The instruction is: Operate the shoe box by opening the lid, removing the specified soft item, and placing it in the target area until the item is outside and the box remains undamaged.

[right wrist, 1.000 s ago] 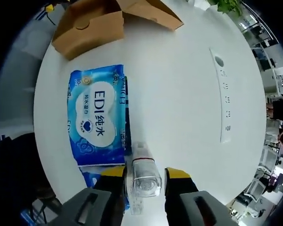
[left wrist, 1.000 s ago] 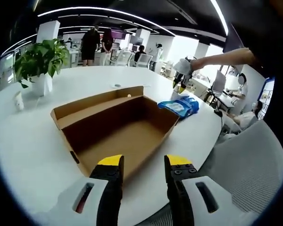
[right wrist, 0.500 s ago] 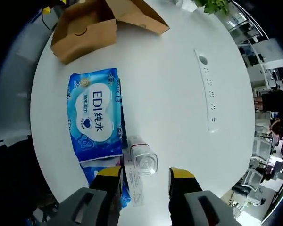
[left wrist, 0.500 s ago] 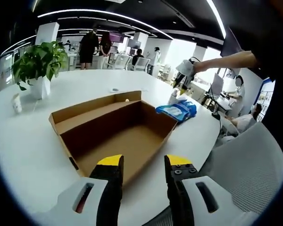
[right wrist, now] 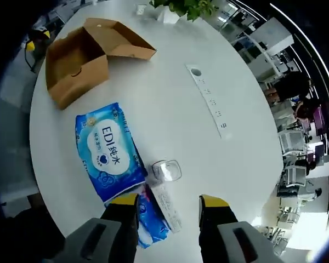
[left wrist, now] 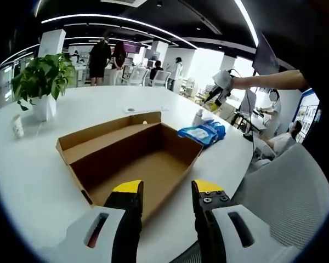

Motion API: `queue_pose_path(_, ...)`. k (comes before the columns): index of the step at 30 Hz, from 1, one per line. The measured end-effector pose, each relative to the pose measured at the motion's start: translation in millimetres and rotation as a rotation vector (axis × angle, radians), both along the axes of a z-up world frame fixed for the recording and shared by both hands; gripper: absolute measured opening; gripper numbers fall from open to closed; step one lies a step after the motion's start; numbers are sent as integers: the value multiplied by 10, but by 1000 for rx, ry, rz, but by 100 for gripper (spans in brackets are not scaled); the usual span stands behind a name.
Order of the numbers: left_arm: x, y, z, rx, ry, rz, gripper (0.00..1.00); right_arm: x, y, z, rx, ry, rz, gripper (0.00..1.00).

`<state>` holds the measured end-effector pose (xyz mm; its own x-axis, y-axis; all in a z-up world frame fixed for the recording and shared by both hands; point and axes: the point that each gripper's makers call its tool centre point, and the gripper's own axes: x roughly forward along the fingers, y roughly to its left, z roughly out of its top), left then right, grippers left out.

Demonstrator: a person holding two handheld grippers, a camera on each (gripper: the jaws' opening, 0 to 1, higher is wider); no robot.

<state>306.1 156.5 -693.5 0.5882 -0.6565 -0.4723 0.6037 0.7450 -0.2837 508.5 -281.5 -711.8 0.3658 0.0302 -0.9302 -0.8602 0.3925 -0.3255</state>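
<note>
The brown cardboard shoe box (left wrist: 137, 159) lies open on the white table, its inside bare, straight ahead of my left gripper (left wrist: 165, 193), which is open above the near table edge. A blue wipes pack (left wrist: 200, 133) lies just right of the box. From above, the wipes pack (right wrist: 108, 150) lies flat between the box (right wrist: 77, 63) and my right gripper (right wrist: 168, 201). That gripper is open and high above the table. In the left gripper view, the right gripper (left wrist: 215, 93) hangs over the pack on a person's outstretched arm.
A clear plastic bottle (right wrist: 166, 171) stands by the pack's corner, with a second blue pack (right wrist: 151, 219) and a white strip (right wrist: 165, 201) beside it. A socket strip (right wrist: 209, 101) is set into the round table (right wrist: 241, 164). A potted plant (left wrist: 41, 74) and small cup (left wrist: 16, 126) stand far left. People stand at desks behind.
My right gripper let go of the clear bottle, opened wider and rose away from the table. The bottle stays beside the wipes pack. The left gripper has hardly moved.
</note>
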Motion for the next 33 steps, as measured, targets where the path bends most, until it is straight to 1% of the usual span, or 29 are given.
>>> queue_pose_path(2,-4,4,15,-1,-2,-1,36,-61,-28,23,14,-21,-25,41)
queue_pose_path(4,-11,10,20,-6,1,-1,36,-111,-37,34,63,-35,-78,41)
queue_pose_path(5,-13,16,20,-7,2,1,36,-98,-50,37,107,-50,-115,41)
queue_pose_path(6,-19,27,33,-17,4,9,36,-130,-49,50,131,-52,-145,41)
queue_pose_path(7,-22,31,46,-28,4,16,36,-171,-49,52,151,-45,-168,42)
queue_pose_path(8,-26,40,58,-39,5,24,36,-250,-47,47,178,-23,-193,42)
queue_pose_path(11,-35,51,57,-44,8,25,36,-337,-117,45,201,-21,-229,44)
queue_pose_path(13,-44,71,66,-36,6,22,36,-384,-163,58,223,-29,-275,45)
queue_pose_path(17,-51,111,109,-37,-1,29,36,-438,-125,125,344,-55,-370,45)
queue_pose_path(20,-55,127,100,-34,1,34,36,-481,-103,192,397,-94,-413,45)
queue_pose_path(22,-63,129,103,-32,2,36,37,-505,-66,229,434,-116,-425,46)
queue_pose_path(24,-73,123,124,-30,-3,34,37,-577,-36,240,448,-126,-413,47)
queue_pose_path(27,-79,135,128,-24,-5,36,37,-653,1,247,476,-142,-417,49)
queue_pose_path(29,-79,147,129,-24,-4,40,37,-670,78,279,548,-158,-434,50)
queue_pose_path(30,-78,151,131,-26,-3,42,37,-673,127,324,584,-185,-424,49)
queue_pose_path(31,-74,155,133,-29,-2,45,37,-670,147,349,598,-206,-419,49)
queue_pose_path(33,-63,152,131,-30,-1,48,37,-712,170,350,600,-218,-415,49)
